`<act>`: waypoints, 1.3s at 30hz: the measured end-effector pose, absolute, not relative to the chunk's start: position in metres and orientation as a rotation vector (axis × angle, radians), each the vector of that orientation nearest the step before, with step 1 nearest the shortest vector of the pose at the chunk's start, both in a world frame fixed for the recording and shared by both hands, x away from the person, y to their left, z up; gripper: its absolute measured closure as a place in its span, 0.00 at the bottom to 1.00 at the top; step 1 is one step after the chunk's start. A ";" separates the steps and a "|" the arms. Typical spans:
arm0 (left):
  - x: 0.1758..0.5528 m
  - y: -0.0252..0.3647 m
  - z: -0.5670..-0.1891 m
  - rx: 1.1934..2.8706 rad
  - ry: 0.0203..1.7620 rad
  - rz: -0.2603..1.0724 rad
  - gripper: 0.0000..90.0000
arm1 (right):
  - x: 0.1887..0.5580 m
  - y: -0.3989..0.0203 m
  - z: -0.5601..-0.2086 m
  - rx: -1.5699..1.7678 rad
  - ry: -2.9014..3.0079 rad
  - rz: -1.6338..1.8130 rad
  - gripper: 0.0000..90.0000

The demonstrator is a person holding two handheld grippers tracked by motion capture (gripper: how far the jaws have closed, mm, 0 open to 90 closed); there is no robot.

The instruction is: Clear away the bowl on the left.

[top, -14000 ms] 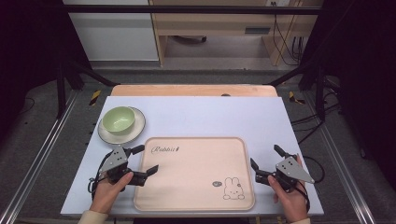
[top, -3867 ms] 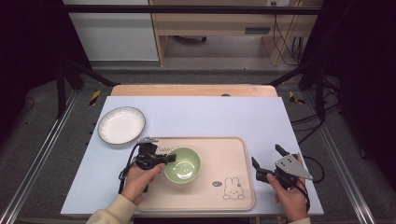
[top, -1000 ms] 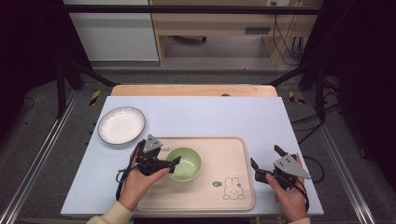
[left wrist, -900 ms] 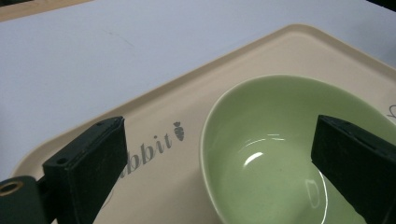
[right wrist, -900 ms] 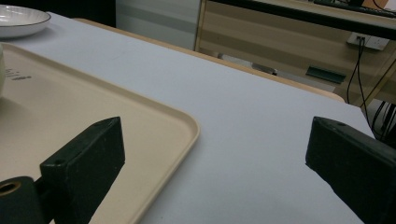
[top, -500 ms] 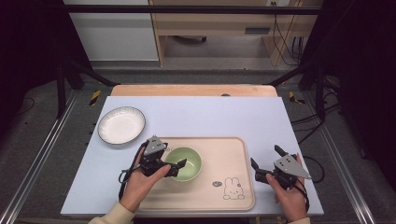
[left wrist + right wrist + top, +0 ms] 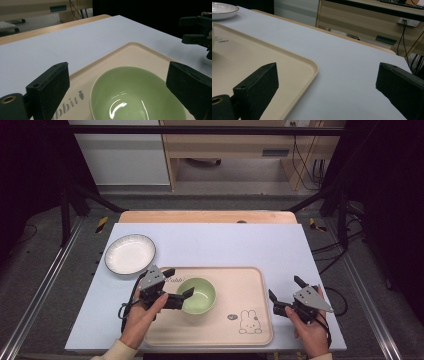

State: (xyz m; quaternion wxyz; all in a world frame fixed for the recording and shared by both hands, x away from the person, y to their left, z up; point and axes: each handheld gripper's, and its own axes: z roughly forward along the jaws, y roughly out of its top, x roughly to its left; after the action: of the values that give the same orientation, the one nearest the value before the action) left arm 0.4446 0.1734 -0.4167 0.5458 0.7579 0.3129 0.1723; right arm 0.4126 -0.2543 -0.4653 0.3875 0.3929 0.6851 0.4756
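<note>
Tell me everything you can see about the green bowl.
The bowl is pale green, round and glossy, ceramic by its look, and empty. It stands upright on the beige tray, left of the middle, near the printed lettering. The left gripper sits open at its left rim; contact between the fingers and the bowl can't be judged.

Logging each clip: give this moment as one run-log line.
left gripper: open beside green bowl | bowl: on tray | plate: bare | right gripper: open, idle

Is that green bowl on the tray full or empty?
Empty. The glossy pale green ceramic bowl stands upright on the beige plastic tray, and its inside shows only bare glaze and light reflections.
</note>
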 end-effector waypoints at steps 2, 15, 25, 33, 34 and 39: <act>0.444 0.178 -0.416 1.784 0.738 0.407 0.05 | 0.413 -0.254 -0.465 1.001 1.744 1.210 0.05; 0.438 0.210 -0.418 1.765 0.762 0.442 0.05 | 0.412 -0.254 -0.466 1.000 1.741 1.212 0.05; 0.435 0.234 -0.420 1.734 0.767 0.480 0.05 | 0.412 -0.255 -0.465 0.994 1.736 1.211 0.05; 0.434 0.256 -0.421 1.691 0.806 0.519 0.05 | 0.413 -0.255 -0.466 0.994 1.737 1.211 0.05; 0.434 0.259 -0.422 1.693 0.812 0.523 0.05 | 0.413 -0.255 -0.466 0.994 1.737 1.211 0.05; 0.434 0.270 -0.427 1.689 0.838 0.529 0.05 | 0.413 -0.255 -0.466 0.995 1.737 1.211 0.05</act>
State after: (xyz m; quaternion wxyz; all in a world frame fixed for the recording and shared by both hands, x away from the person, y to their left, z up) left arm 0.4345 0.2704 -0.4274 0.5577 0.7160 0.3552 0.2241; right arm 0.4126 -0.2545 -0.4658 0.3903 0.3917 0.6835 0.4764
